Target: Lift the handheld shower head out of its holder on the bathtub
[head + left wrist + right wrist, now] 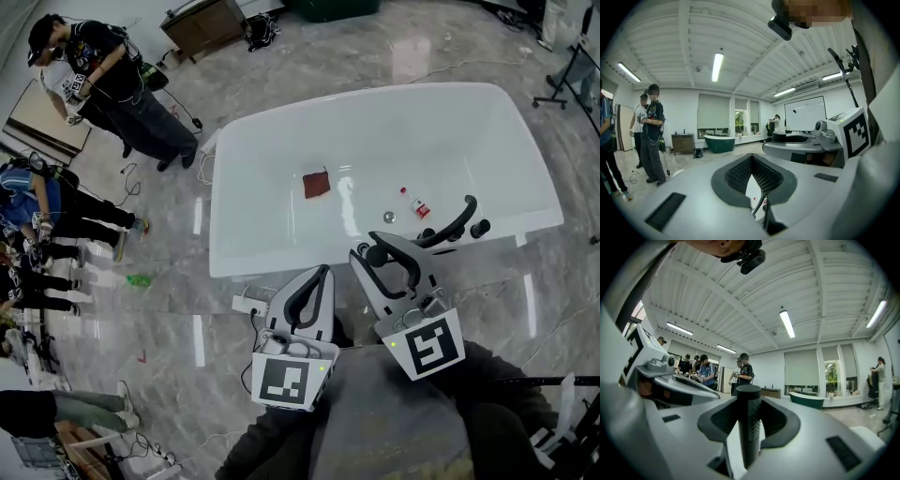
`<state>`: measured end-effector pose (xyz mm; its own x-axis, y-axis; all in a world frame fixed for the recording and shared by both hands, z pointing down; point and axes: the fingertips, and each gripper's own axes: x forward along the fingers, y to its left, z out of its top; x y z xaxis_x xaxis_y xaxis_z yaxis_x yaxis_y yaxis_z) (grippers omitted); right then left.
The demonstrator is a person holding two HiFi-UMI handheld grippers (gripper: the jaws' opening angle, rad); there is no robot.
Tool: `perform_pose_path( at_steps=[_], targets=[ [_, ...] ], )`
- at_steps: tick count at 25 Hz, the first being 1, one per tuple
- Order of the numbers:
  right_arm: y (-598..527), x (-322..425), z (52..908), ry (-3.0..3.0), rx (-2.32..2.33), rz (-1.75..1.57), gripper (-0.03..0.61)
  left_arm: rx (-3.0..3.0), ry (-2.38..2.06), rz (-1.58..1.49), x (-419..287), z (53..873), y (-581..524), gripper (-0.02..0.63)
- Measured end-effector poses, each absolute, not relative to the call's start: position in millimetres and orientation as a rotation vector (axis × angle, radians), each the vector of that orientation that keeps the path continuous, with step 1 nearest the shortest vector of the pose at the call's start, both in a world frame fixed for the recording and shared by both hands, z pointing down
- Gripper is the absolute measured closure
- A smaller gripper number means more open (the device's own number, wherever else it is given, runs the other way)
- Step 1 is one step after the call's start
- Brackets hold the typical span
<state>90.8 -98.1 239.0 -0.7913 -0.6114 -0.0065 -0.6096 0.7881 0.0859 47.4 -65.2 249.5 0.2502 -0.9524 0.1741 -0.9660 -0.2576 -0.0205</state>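
Note:
A white bathtub (281, 150) lies across the head view. On its near rim are a black curved spout (448, 228) and a round knob (480, 228). My right gripper (382, 246) hovers at that rim, left of the spout, shut on the black handle of the shower head (377, 255). In the right gripper view the handle (749, 423) stands upright between the jaws of the right gripper (749, 437). My left gripper (323, 272) is beside it over the floor in front of the tub. Its jaws meet at the tip with nothing between them, as the left gripper (751, 157) also shows in its own view.
Inside the tub lie a dark red cloth (316, 184), a small bottle (415, 204) and the drain (388, 217). A power strip (246, 305) and cables lie on the marble floor by the tub. People (112, 75) stand at the far left.

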Motion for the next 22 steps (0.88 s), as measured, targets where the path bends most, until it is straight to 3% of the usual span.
perform_pose_path(
  at_steps=[22],
  targets=[
    [-68, 76, 217, -2.907, 1.197, -0.136, 0.444, 2.571, -1.721, 0.206, 25, 237, -52, 0.612]
  ],
)
